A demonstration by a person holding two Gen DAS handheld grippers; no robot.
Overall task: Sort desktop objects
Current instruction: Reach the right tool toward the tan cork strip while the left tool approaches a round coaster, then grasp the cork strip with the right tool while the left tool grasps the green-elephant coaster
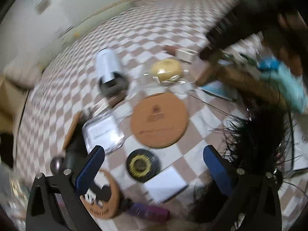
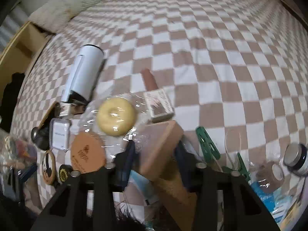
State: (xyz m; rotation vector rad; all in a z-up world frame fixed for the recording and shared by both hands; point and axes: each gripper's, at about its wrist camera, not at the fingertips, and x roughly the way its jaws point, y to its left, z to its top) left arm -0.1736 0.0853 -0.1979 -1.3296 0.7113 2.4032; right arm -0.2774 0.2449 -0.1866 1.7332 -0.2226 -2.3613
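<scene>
Your left gripper [image 1: 154, 170] hangs with jaws wide apart over the checkered cloth [image 1: 173, 28]; a small black disc with a gold ring [image 1: 142, 165] lies between them, untouched. Your right gripper [image 2: 155, 152] has its jaws clamped on a tan wooden block [image 2: 160, 148], plain-faced and tilted, beside the wrapped yellow ring [image 2: 115, 114].

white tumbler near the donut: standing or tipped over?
Tipped over. The white tumbler lies on its side on the checkered cloth, its long side along the cloth, dark end toward the camera.
</scene>
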